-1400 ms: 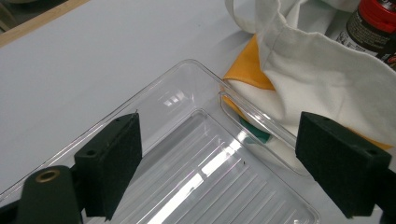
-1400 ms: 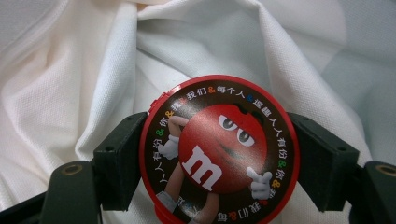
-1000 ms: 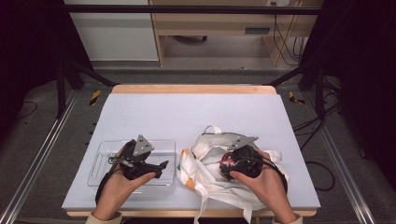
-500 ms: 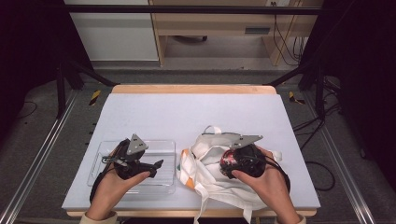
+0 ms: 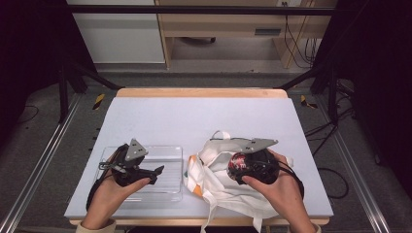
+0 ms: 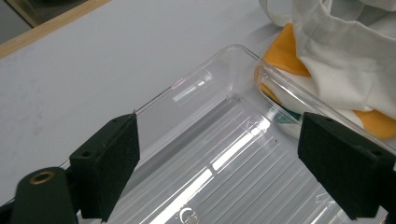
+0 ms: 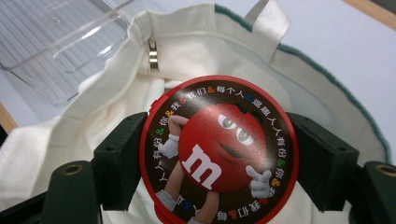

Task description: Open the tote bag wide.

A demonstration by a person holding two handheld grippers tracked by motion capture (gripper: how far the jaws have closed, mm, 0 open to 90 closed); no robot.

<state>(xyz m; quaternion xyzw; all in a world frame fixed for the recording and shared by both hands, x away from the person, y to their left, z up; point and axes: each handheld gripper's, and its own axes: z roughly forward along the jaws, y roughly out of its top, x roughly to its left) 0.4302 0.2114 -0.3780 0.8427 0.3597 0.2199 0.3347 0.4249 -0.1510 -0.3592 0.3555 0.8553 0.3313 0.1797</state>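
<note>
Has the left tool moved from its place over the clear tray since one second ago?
Yes. The left tool has slid a little toward the tray's left end and near edge, judged against the clear tray, and it hovers over it with jaws open.

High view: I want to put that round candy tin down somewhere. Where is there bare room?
The clear tray under the left gripper lies bare. The whole far half of the table, beyond tray and bag, is free too. The near right is crowded: the white bag sprawls there, with the right gripper holding the tin over its mouth.
</note>
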